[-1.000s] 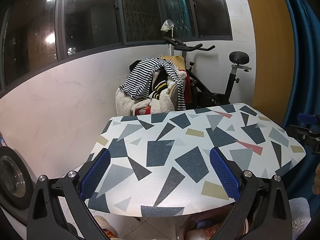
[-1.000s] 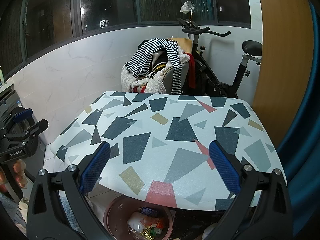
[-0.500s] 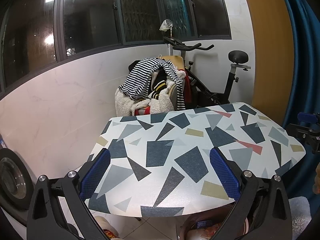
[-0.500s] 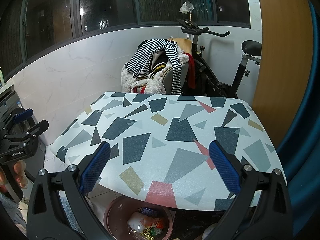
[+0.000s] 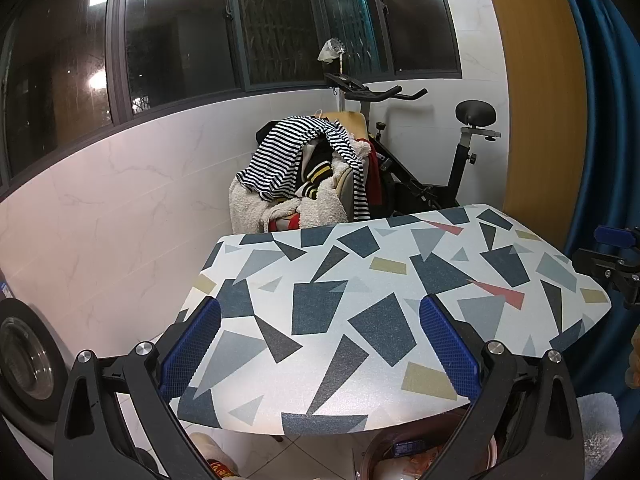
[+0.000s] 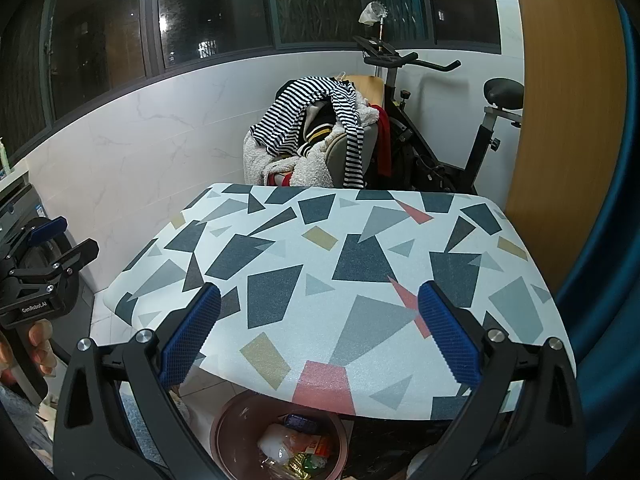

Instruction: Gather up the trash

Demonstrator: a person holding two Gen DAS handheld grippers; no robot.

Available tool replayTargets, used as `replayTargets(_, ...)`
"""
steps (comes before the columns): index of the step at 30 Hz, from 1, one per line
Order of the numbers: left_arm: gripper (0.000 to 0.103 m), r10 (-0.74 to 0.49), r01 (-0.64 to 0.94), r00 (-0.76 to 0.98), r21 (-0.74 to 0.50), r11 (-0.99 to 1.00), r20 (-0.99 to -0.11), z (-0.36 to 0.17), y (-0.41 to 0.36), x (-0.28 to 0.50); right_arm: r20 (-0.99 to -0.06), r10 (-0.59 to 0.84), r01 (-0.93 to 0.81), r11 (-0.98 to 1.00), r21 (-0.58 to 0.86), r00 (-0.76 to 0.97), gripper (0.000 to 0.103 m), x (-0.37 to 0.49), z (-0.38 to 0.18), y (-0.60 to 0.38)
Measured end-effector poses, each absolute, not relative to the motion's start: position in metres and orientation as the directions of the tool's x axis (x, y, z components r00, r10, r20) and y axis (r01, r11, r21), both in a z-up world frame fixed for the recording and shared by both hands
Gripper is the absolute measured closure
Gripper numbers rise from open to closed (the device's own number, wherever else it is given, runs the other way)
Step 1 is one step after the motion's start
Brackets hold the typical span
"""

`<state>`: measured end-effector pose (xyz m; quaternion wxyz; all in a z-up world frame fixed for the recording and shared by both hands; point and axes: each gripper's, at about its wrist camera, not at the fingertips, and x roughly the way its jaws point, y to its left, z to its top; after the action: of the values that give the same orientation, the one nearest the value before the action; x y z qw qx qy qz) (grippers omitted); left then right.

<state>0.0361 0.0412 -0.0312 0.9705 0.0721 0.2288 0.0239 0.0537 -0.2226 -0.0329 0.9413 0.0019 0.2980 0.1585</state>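
Your left wrist camera looks forward between the two blue-padded fingers of the left gripper, from just off the near left corner of the patterned table, angled slightly down across its top. Your right wrist camera looks the same way along the right gripper, from the table's near edge and further right, tilted down enough to see into the bin under that edge. Both face the far white wall and dark windows. Both views share the tabletop, the clothes pile and the exercise bike behind it. Each camera catches the other gripper at its frame edge.
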Motion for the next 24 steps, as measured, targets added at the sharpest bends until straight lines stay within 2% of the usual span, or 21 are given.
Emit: replayTargets(24,0.006,0.071,-0.008,0.902,0.148,0.989,-0.425,-0.0294,0.0336,0.0313,-0.561,0.300,-0.295,0.950,0.103,0.771,0.006,0.0509,-0.0344,-0.2181)
